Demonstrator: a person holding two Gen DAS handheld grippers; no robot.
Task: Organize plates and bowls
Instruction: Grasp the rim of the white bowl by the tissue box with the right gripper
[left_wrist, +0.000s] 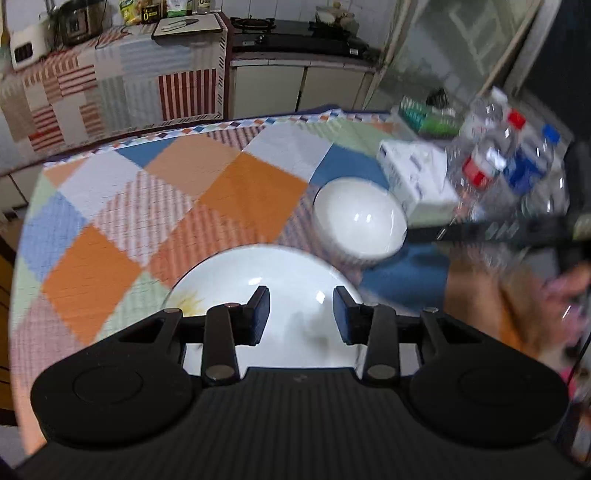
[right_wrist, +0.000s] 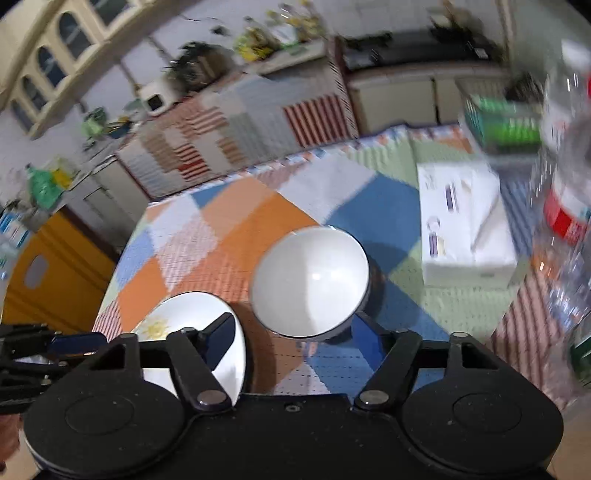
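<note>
Two claws hover over the bench (left_wrist: 229, 192): left claw (left_wrist: 301, 314) apart above the plate (left_wrist: 295, 269), right claw (right_wrist: 295, 328) apart, bowl (right_wrist: 310, 280) beyond the plate.

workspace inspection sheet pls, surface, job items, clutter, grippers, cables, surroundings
surface: table under a checked patchwork cloth
job's things: white plate with a yellow sun print; white bowl beside it, tilted
clutter: tissue box, water bottles, green basket
grippers: left gripper open above the plate, nothing between its pads; right gripper around the bowl, grip unclear
cables: nothing seen
surroundings: covered counter with appliances, stove, cabinets
</note>
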